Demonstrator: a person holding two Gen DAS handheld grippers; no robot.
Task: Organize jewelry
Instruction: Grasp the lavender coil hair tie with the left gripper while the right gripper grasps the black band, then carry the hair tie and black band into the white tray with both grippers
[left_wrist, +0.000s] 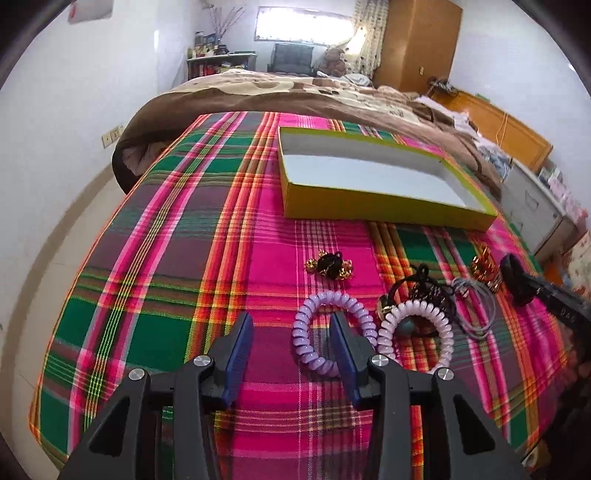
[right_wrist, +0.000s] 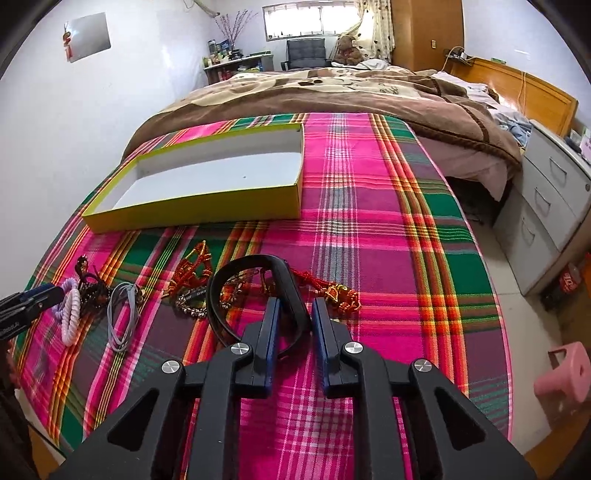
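On a plaid cloth lie a purple coil hair tie (left_wrist: 301, 341), a paler coil (left_wrist: 439, 317), a black-and-gold piece (left_wrist: 328, 266), grey elastic loops (right_wrist: 122, 317), red-gold cords (right_wrist: 192, 269) and a black headband (right_wrist: 236, 269). Behind them stands a shallow yellow-green box (left_wrist: 369, 206) with a bare white floor. My left gripper (left_wrist: 291, 319) is open, and its right finger overlaps the purple coil. My right gripper (right_wrist: 295, 302) has narrow jaws astride one arm of the headband. A thin gap shows between the band and the right pad.
A bed under a brown blanket (right_wrist: 332, 96) lies beyond the table. Grey drawers (right_wrist: 546, 206) and a pink stool (right_wrist: 565, 373) stand on the floor to the right. The cloth's rounded edge drops off on the left and right.
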